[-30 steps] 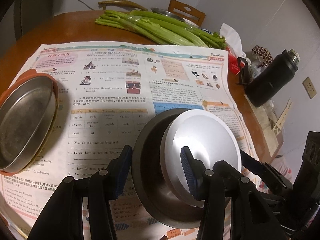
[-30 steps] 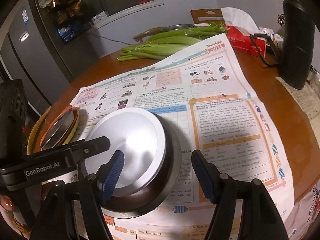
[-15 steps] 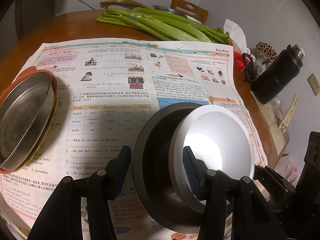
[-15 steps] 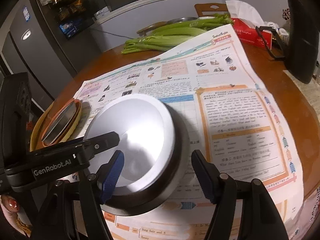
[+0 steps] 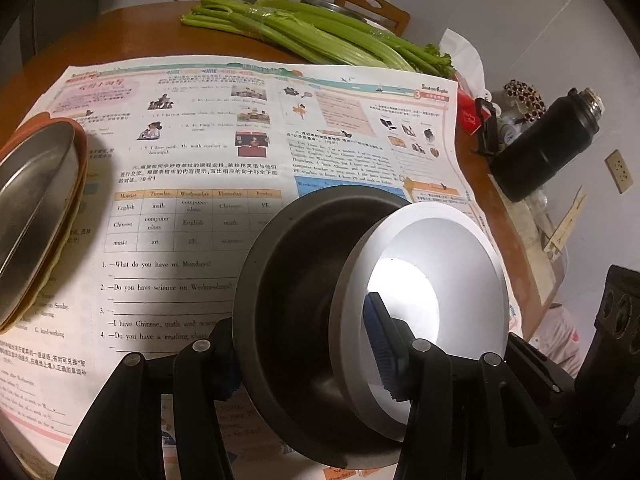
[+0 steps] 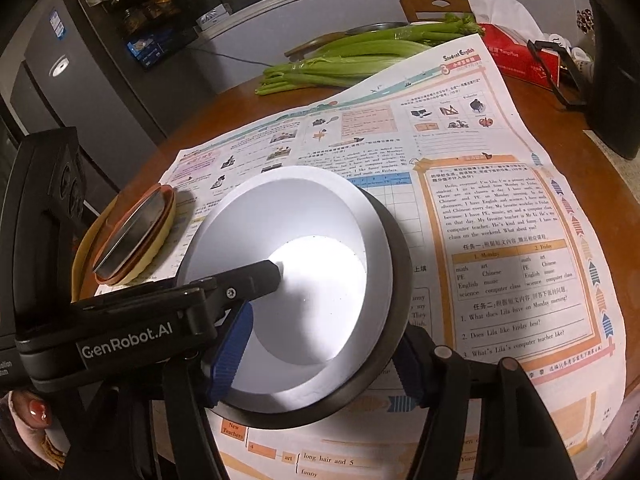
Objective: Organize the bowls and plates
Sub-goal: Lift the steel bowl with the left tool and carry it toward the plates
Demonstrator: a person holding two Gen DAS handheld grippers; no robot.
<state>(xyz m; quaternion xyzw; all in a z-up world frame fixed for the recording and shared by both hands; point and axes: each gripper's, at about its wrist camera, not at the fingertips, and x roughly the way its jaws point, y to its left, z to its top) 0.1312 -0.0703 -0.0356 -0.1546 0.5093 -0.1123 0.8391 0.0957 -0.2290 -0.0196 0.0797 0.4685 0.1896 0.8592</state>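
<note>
Left wrist view: white bowl sits nested in the dark bowl near-centre on the newspaper, tipped toward the right rather than seated flat. Left gripper straddles the near walls of both bowls, one blue pad inside the white bowl, the other outside the dark rim; it reads as clamped on the pair. At far left a steel plate lies on orange plates, so plate stacking looks done. Bowl nesting looks nearly done; seating or moving the pair is likely left. Celery far, black flask right, both well apart from the bowls. Right wrist view: right gripper jaws are closing across the bowl pair, left pad inside the white bowl, right pad at the dark bowl outer wall; contact can't be confirmed. The left gripper's arm crosses the white bowl and crowds the reach. Plate stack left, tissue box far right.
</note>
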